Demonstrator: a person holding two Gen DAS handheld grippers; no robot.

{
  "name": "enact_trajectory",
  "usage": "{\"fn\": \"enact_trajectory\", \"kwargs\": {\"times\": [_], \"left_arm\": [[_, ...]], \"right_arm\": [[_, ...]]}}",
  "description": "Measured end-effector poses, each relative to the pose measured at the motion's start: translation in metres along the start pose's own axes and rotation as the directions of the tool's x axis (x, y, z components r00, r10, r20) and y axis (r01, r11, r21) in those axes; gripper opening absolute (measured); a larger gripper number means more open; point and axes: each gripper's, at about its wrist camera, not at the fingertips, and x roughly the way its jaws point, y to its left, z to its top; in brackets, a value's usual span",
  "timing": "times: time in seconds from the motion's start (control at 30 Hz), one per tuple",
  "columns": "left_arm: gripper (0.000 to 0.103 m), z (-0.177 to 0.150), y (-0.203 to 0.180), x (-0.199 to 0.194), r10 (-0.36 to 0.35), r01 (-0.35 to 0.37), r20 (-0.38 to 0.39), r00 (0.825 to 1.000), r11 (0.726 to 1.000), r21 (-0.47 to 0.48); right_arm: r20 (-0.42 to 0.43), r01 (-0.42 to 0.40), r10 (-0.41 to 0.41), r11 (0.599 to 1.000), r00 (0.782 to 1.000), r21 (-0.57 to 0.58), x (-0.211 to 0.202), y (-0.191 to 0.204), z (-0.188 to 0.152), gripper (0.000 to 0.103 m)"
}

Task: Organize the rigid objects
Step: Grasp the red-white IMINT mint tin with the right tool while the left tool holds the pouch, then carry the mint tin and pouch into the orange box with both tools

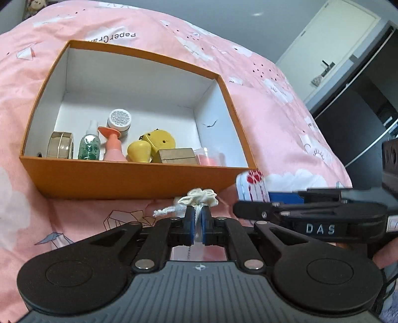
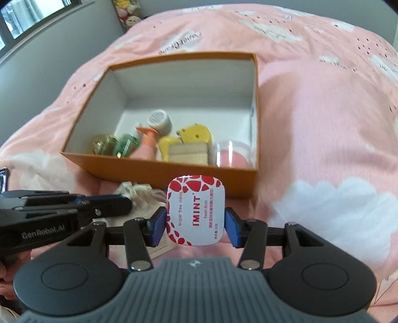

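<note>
An orange box (image 1: pixel 129 179) (image 2: pixel 174 171) with a white inside lies on a pink bedspread. It holds a gold tape roll (image 1: pixel 61 148), a green spray bottle (image 1: pixel 89 145), a pink bottle (image 1: pixel 113 146), a small jar (image 1: pixel 119 120), yellow toys (image 1: pixel 151 146), a wooden block (image 1: pixel 177 156) and a clear pink case (image 1: pixel 210 156). My left gripper (image 1: pixel 197 224) is shut on the cord of a cream drawstring pouch (image 1: pixel 199 197) just in front of the box. My right gripper (image 2: pixel 196 226) is shut on a white and red mint tin (image 2: pixel 196 211), held above the bedspread near the box's front wall.
The pink bedspread (image 2: pixel 323 124) spreads wide to the right of the box. A white door (image 1: pixel 330 49) and dark furniture (image 1: pixel 360 119) stand beyond the bed's far right edge. Plush toys (image 2: pixel 126 12) sit at the far end. A paper tag (image 2: pixel 161 248) lies under the tin.
</note>
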Motion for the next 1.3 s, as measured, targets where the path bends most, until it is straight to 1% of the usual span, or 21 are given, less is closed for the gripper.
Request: {"fn": "enact_trajectory", "kwargs": {"times": [0.03, 0.1, 0.13, 0.27, 0.3, 0.37, 0.4, 0.43, 0.47, 0.5, 0.53, 0.63, 0.67, 0.7, 0.8, 0.87, 0.97, 1.03, 1.1, 1.2, 1.3], "left_arm": [[0.0, 0.0, 0.0, 0.001, 0.016, -0.016, -0.002, 1.0, 1.0, 0.011], [0.0, 0.001, 0.006, 0.005, 0.002, -0.002, -0.019, 1.0, 1.0, -0.004], [0.0, 0.0, 0.01, 0.006, -0.005, 0.004, -0.029, 1.0, 1.0, -0.012], [0.001, -0.009, 0.022, 0.012, 0.029, -0.028, -0.069, 0.997, 1.0, 0.006], [0.004, -0.01, 0.025, 0.013, 0.033, -0.033, -0.082, 0.996, 0.999, -0.003], [0.008, -0.012, 0.03, 0.014, 0.034, -0.035, -0.092, 0.995, 0.999, -0.009], [0.016, -0.013, 0.032, 0.014, 0.04, -0.041, -0.092, 0.995, 0.999, -0.009], [0.021, -0.013, 0.032, 0.016, 0.048, -0.049, -0.094, 0.994, 0.999, -0.005], [0.031, -0.014, 0.032, 0.016, 0.052, -0.052, -0.099, 0.994, 0.999, -0.002], [0.035, -0.014, 0.032, 0.019, 0.049, -0.049, -0.107, 0.993, 0.999, 0.001], [0.037, -0.015, 0.033, 0.024, 0.042, -0.042, -0.114, 0.993, 0.999, -0.004], [0.048, -0.016, 0.037, 0.042, 0.037, -0.042, -0.134, 0.99, 0.999, -0.033], [0.055, -0.017, 0.038, 0.047, 0.034, -0.04, -0.136, 0.99, 0.998, -0.041], [0.059, -0.018, 0.039, 0.053, 0.03, -0.038, -0.138, 0.99, 0.998, -0.052], [0.065, -0.02, 0.045, 0.069, 0.039, -0.055, -0.159, 0.987, 0.994, -0.097], [0.068, -0.02, 0.05, 0.079, 0.035, -0.057, -0.169, 0.985, 0.99, -0.129], [0.068, -0.019, 0.054, 0.09, 0.024, -0.052, -0.175, 0.984, 0.986, -0.16], [0.069, -0.019, 0.056, 0.095, 0.001, -0.033, -0.163, 0.987, 0.981, -0.19], [0.076, -0.019, 0.059, 0.101, -0.019, -0.018, -0.164, 0.986, 0.975, -0.221], [0.082, -0.02, 0.06, 0.109, -0.036, -0.003, -0.163, 0.986, 0.972, -0.234], [0.085, -0.02, 0.059, 0.115, -0.045, 0.01, -0.152, 0.987, 0.975, -0.224]], "right_arm": [[0.004, -0.006, 0.006, 1.0, 1.0, -0.005, -0.001, 0.002, 0.002, 0.05], [0.001, -0.004, 0.004, 1.0, 1.0, -0.016, 0.003, 0.005, 0.004, 0.05], [-0.009, -0.005, 0.004, 1.0, 1.0, -0.015, 0.006, 0.006, 0.004, 0.05], [-0.071, -0.024, 0.025, 1.0, 0.997, 0.014, 0.031, 0.004, -0.004, 0.05], [-0.087, -0.026, 0.028, 0.999, 0.996, 0.023, 0.037, 0.004, -0.008, 0.05], [-0.111, -0.039, 0.045, 0.998, 0.993, 0.052, 0.049, 0.003, -0.014, 0.05], [-0.121, -0.055, 0.064, 0.996, 0.991, 0.07, 0.053, 0.002, -0.016, 0.05], [-0.126, -0.063, 0.073, 0.994, 0.989, 0.084, 0.056, 0.001, -0.018, 0.05], [-0.13, -0.062, 0.074, 0.994, 0.989, 0.089, 0.059, 0.0, -0.019, 0.05], [-0.132, -0.056, 0.068, 0.994, 0.989, 0.09, 0.061, -0.001, -0.02, 0.05], [-0.134, -0.046, 0.058, 0.995, 0.989, 0.091, 0.063, -0.003, -0.02, 0.05], [-0.139, -0.017, 0.032, 0.994, 0.99, 0.108, 0.066, -0.01, -0.02, 0.05], [-0.142, -0.006, 0.023, 0.993, 0.99, 0.116, 0.067, -0.014, -0.021, 0.05], [-0.146, 0.004, 0.015, 0.992, 0.989, 0.128, 0.068, -0.018, -0.022, 0.05], [-0.154, 0.012, 0.013, 0.987, 0.988, 0.161, 0.071, -0.029, -0.025, 0.05], [-0.154, 0.018, 0.008, 0.986, 0.988, 0.168, 0.074, -0.034, -0.026, 0.05], [-0.157, 0.04, -0.015, 0.986, 0.988, 0.16, 0.081, -0.036, -0.026, 0.05], [-0.158, 0.034, -0.007, 0.985, 0.987, 0.168, 0.084, -0.04, -0.027, 0.05], [-0.159, 0.015, 0.014, 0.983, 0.987, 0.181, 0.087, -0.043, -0.027, 0.05], [-0.172, 0.017, 0.016, 0.982, 0.985, 0.189, 0.09, -0.047, -0.028, 0.05], [-0.179, 0.033, 0.004, 0.979, 0.984, 0.203, 0.092, -0.051, -0.027, 0.05]]}}
